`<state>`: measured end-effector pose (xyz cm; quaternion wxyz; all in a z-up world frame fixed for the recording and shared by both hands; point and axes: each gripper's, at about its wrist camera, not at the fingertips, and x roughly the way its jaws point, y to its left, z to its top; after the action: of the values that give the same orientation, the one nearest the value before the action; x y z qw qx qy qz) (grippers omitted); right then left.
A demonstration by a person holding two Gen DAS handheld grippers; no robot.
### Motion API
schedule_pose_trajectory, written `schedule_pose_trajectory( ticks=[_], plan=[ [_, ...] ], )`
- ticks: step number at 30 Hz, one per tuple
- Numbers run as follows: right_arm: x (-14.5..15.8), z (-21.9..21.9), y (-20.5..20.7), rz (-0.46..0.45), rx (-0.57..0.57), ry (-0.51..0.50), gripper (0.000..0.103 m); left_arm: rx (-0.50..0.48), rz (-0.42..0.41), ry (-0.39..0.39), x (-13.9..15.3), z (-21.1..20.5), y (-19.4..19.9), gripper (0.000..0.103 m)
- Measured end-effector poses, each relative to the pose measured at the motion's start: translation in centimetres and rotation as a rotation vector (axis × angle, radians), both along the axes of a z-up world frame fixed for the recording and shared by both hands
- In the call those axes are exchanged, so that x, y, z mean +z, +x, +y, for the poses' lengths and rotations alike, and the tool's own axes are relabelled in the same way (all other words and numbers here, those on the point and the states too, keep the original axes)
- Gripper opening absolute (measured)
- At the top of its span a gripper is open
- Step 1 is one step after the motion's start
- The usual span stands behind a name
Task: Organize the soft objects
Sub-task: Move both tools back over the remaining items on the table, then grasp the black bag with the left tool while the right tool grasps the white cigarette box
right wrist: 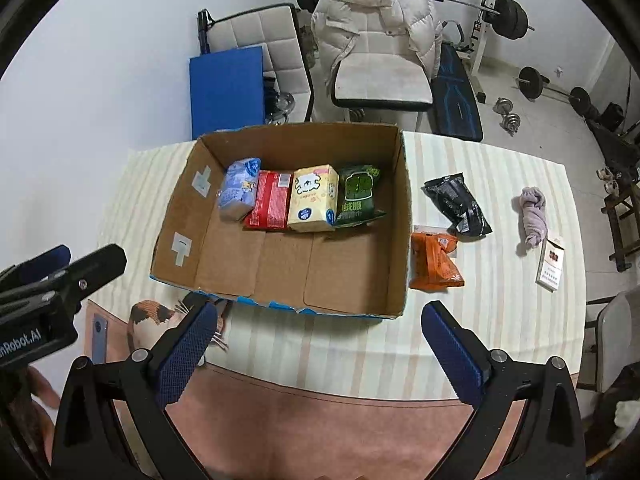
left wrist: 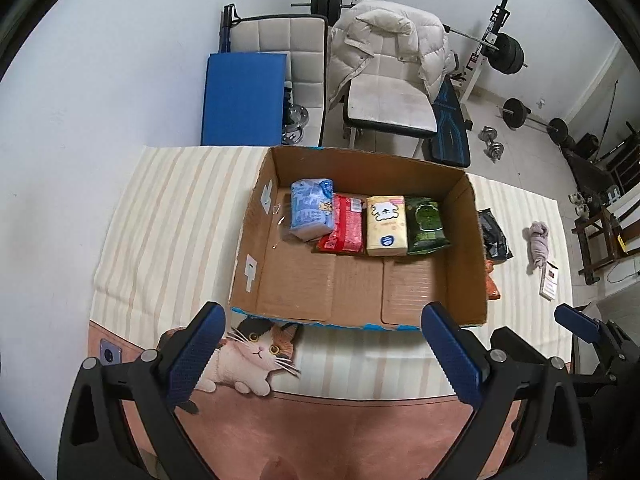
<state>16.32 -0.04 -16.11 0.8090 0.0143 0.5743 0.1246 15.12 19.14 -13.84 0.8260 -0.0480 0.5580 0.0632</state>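
Observation:
An open cardboard box stands on the striped tablecloth. Along its far wall lie a blue pack, a red pack, a yellow tissue pack and a green pack. Right of the box lie an orange pack, a black pack and a rolled grey cloth. My left gripper is open and empty before the box. My right gripper is open and empty too.
A small white box lies at the table's right edge. A cat-print mat and a phone lie at the near left. Chairs with a white jacket, a blue pad and weights stand behind the table.

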Motion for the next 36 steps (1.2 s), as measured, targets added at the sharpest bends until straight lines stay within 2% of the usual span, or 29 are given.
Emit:
schedule_pose_trajectory(
  ticks=[6,13,15,18,20,24,27,28,32,36],
  plan=[
    [1.3,-4.5,0.4,-0.014,-0.055,0.052,0.103,-0.069,-0.014,0.018,1.0,-5.5,1.5,0.101],
    [1.6,-16.3,2.8,-0.008,-0.228,0.057,0.103,-0.195,0.012,-0.049,0.1,-15.8,7.2,0.101],
    [1.2,-20.0,3.8,0.000,-0.275,0.039,0.103,-0.229,0.052,-0.068,-1.0,-18.8,9.7,0.101],
    [-0.2,-26.0,5.7,0.024,-0.353,0.016,0.103,-0.257,0.154,-0.136,-4.5,-22.9,14.1,0.101],
    [-1.6,-28.9,7.0,0.049,-0.384,0.002,0.103,-0.254,0.223,-0.153,-7.2,-25.0,16.6,0.101],
    [-6.2,-34.1,10.0,0.129,-0.443,-0.031,0.103,-0.247,0.366,-0.151,-13.8,-28.2,20.5,0.101],
    [-11.6,-37.6,12.6,0.238,-0.485,-0.027,0.103,-0.208,0.488,-0.135,-19.9,-29.7,22.9,0.096],
    [-13.3,-38.5,13.3,0.275,-0.493,-0.022,0.103,-0.198,0.509,-0.128,-21.2,-29.9,23.2,0.092],
    [-18.9,-40.5,15.1,0.381,-0.509,-0.033,0.098,-0.159,0.599,-0.124,-26.5,-30.5,25.1,0.091],
    [-23.4,-41.1,16.2,0.460,-0.505,-0.036,0.091,-0.145,0.643,-0.113,-29.2,-30.8,25.7,0.091]
  ],
)
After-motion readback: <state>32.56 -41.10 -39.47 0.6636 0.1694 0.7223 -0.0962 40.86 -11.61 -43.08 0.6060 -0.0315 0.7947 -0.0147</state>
